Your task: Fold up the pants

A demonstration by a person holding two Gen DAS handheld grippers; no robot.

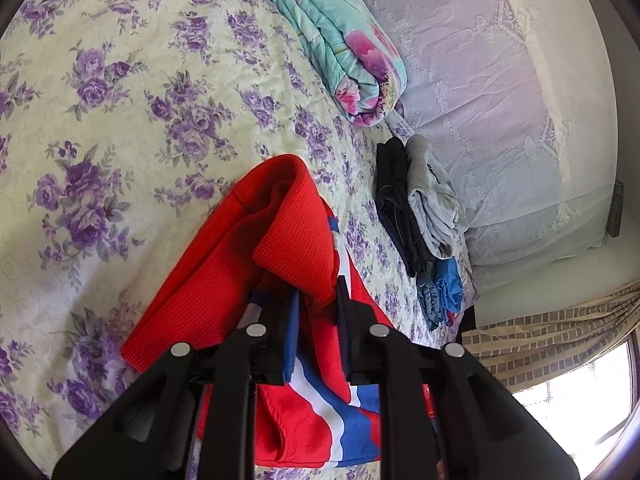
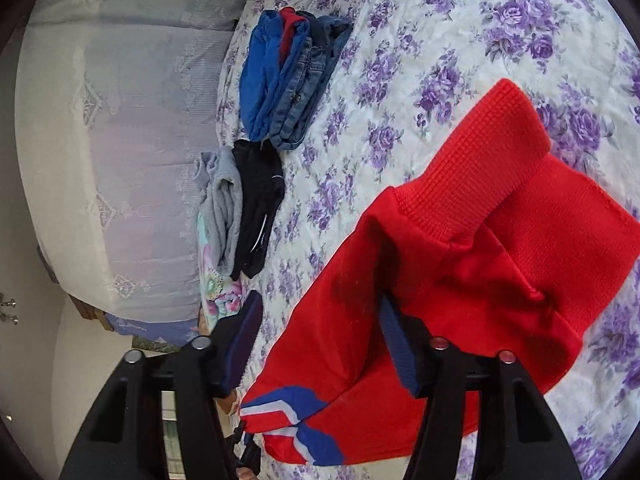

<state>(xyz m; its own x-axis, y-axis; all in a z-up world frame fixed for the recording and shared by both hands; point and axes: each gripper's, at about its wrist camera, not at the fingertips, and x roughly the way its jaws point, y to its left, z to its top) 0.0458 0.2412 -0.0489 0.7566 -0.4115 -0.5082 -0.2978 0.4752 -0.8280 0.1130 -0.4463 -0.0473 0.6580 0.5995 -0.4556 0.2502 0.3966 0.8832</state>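
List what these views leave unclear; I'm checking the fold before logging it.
- Left wrist view: the red pants run under the left gripper and off the bottom edge; that end is hidden.
- Right wrist view: the pants cover one finger of the right gripper; contact there is hidden.
- Right wrist view, folded clothes: layers overlap; count unclear.

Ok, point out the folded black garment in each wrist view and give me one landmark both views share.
Left wrist view: the folded black garment lies right of centre on the floral bedspread, against a grey garment beside the pillow.
Right wrist view: the folded black garment sits left of centre, again touching the grey garment, below the blue and denim stack.
Shared landmark: the red pants in the foreground.
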